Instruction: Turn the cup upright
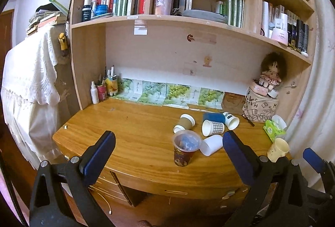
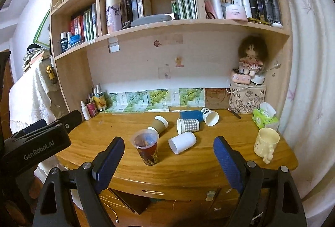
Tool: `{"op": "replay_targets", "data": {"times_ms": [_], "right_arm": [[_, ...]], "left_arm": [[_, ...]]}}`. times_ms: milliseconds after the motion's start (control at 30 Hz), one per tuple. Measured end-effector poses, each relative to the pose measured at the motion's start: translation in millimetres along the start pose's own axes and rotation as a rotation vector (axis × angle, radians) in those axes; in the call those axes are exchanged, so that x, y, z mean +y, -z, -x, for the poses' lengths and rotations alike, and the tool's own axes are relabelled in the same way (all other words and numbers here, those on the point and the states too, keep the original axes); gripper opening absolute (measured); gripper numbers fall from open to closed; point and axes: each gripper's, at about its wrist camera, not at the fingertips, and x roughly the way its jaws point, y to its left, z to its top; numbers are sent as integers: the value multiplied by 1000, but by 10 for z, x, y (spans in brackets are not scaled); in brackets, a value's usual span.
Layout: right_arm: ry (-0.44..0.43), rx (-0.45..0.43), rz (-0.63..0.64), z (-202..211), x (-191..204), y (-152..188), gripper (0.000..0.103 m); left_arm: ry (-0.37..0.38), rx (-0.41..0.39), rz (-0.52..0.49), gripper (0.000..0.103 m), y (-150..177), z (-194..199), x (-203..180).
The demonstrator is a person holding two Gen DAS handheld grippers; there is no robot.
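A clear plastic cup with a brown printed sleeve [image 1: 185, 148] [image 2: 146, 148] stands upright near the desk's front edge. Behind it several cups lie on their sides: a plain white cup [image 1: 211, 145] [image 2: 182, 142], a grey checked cup [image 1: 212, 127] [image 2: 187, 125], a brown-sleeved paper cup [image 1: 185, 122] [image 2: 159, 124], a blue cup [image 1: 213, 117] [image 2: 191, 115] and a white printed cup [image 1: 231, 120] [image 2: 210, 116]. A cream mug [image 1: 278, 149] [image 2: 266, 143] stands upright at the right. My left gripper [image 1: 167, 155] and right gripper [image 2: 168, 161] are both open and empty, held in front of the desk.
The wooden desk [image 1: 125, 128] [image 2: 199, 164] sits under bookshelves. A green tissue pack [image 1: 273, 129] [image 2: 264, 118], a printed bag with a doll [image 2: 247, 99], and pen holders and bottles [image 1: 102, 88] stand at the back. A cloth-covered object [image 1: 29, 84] is at the left.
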Motion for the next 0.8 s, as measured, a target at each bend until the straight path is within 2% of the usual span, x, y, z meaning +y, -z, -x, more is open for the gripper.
{"op": "replay_targets", "data": {"times_ms": [200,533,800], "right_arm": [[13,-16,-1,1,-29,-15,87],[9,-35,-4,3,-63,-27,87],[-5,-43,-8,-13,-104,-43,87]], "left_arm": [[-21,-12,-32,102,-20,3,-74],[-7,-63,-64,102,-65,46,-162],[-1,-74,-68,102,-67,47,-202]]}}
